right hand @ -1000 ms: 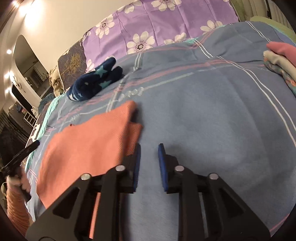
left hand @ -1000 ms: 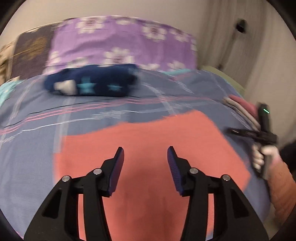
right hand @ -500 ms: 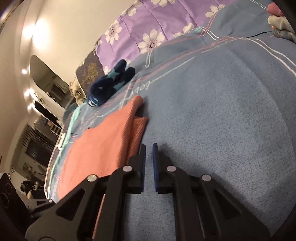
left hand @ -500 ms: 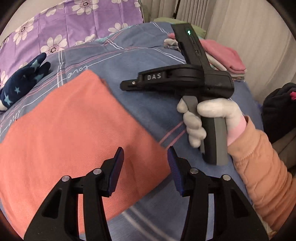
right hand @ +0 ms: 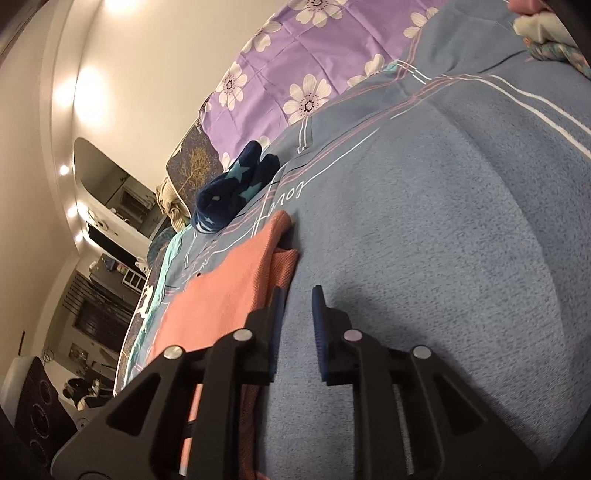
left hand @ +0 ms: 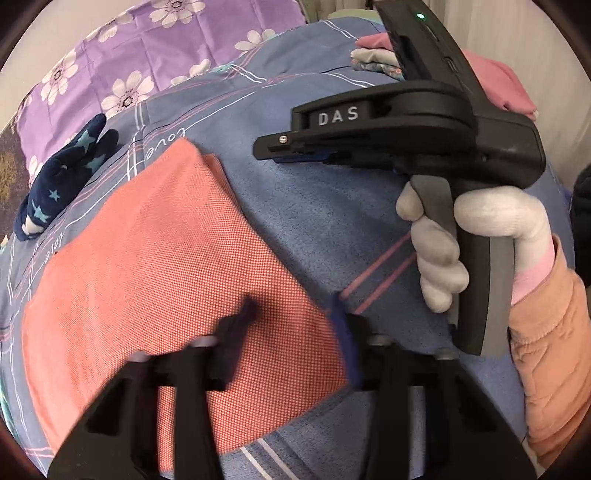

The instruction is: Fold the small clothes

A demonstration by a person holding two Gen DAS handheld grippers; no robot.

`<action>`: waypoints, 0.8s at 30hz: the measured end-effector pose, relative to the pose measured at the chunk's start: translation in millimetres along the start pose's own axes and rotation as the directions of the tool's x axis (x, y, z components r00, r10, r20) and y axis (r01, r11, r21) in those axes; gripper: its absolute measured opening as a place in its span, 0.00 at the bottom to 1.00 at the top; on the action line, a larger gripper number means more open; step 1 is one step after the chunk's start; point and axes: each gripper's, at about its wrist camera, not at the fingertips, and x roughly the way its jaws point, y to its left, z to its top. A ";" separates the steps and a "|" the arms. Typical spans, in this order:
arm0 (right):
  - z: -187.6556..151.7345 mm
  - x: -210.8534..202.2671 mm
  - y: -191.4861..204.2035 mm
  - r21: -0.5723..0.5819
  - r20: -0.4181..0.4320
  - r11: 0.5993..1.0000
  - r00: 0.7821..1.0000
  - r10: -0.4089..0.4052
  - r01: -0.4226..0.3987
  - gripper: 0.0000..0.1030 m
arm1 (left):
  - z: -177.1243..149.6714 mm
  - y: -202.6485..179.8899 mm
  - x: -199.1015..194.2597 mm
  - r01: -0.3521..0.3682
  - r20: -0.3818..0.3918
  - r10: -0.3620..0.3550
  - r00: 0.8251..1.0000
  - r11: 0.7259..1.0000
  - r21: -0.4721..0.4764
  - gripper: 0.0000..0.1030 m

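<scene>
A coral knit garment (left hand: 159, 266) lies flat on the blue checked bedspread (left hand: 332, 221), with one edge doubled over at its far right corner (right hand: 284, 266). My left gripper (left hand: 293, 317) hangs over the garment's near right edge. Its fingers are blurred, still apart, and the jaws are closing with the cloth's edge between them. My right gripper (right hand: 297, 310) sits low on the bedspread just right of the doubled edge. Its jaws are opening a narrow gap with only bedspread in it. The left wrist view shows this right gripper (left hand: 273, 147) held by a white-gloved hand (left hand: 443, 258).
A navy star-patterned soft item (left hand: 66, 177) (right hand: 232, 188) lies beyond the garment. Behind it is purple flowered bedding (left hand: 166, 55) (right hand: 314, 55). A stack of folded clothes (left hand: 495, 85) (right hand: 543, 33) sits at the far right of the bed. An orange sleeve (left hand: 546, 350) is at right.
My left gripper swung right across the coral garment to its right edge, close to the right gripper, and its fingers now blur. The right gripper tilted, shut almost fully, then parted slightly.
</scene>
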 end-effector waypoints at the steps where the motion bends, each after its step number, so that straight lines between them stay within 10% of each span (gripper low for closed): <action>1: -0.1 -0.2 0.2 -0.003 0.000 1.000 1.000 0.001 -0.001 0.20 | -1.4 3.9 0.2 0.014 -0.008 -0.014 1.000 1.000 -0.007 0.12; 12: -0.8 19.7 15.7 -0.087 -0.089 0.994 0.993 -0.078 0.070 0.25 | -24.9 41.1 -2.4 0.159 0.012 -0.160 0.987 0.969 -0.188 0.05; 22: 23.5 78.8 56.9 -0.311 -0.166 0.921 0.941 -0.294 0.233 0.39 | -24.4 27.4 5.7 0.226 0.019 -0.226 0.974 0.959 -0.169 0.10; 24: 32.3 87.4 60.4 -0.289 -0.154 0.932 0.950 -0.273 0.221 0.11 | -26.2 22.6 6.0 0.228 0.026 -0.227 0.974 0.964 -0.136 0.09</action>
